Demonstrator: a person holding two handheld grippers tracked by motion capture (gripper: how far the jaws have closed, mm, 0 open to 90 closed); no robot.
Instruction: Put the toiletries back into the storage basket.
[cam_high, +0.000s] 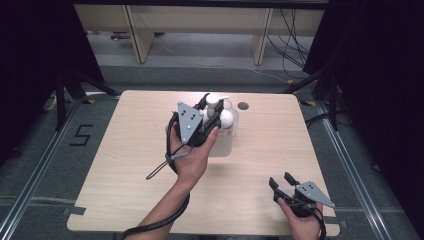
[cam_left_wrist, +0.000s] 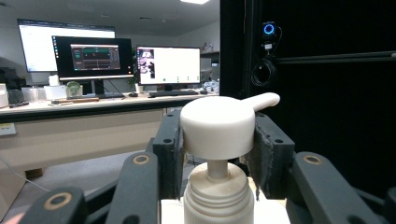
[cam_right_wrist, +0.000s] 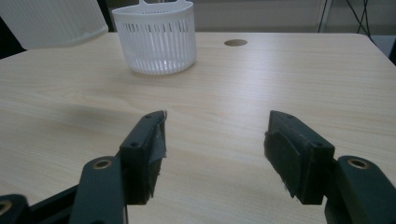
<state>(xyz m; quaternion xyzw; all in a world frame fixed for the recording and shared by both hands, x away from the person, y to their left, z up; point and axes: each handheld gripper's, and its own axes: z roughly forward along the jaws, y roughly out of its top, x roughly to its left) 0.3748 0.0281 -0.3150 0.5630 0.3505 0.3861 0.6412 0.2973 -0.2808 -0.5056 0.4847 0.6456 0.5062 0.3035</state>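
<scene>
A white pump bottle (cam_high: 220, 145) stands upright over the middle of the wooden table (cam_high: 125, 165). My left gripper (cam_high: 212, 112) is shut on its pump head (cam_left_wrist: 217, 126), one pad on each side, with the spout (cam_left_wrist: 261, 101) pointing away to the right. The bottle's neck (cam_left_wrist: 217, 196) hangs just under the jaws. A white slotted basket (cam_high: 234, 122) sits right behind the bottle. My right gripper (cam_high: 281, 181) rests low at the table's near right corner. In the right gripper view it (cam_right_wrist: 215, 144) is open, with bare wood between its pads.
A round cable hole (cam_high: 243, 105) lies in the table behind the basket (cam_right_wrist: 159, 39). A white ribbed surface (cam_right_wrist: 51, 21) shows at the upper left of the right gripper view. Dark curtains flank the table, with desk legs and cables beyond its far edge.
</scene>
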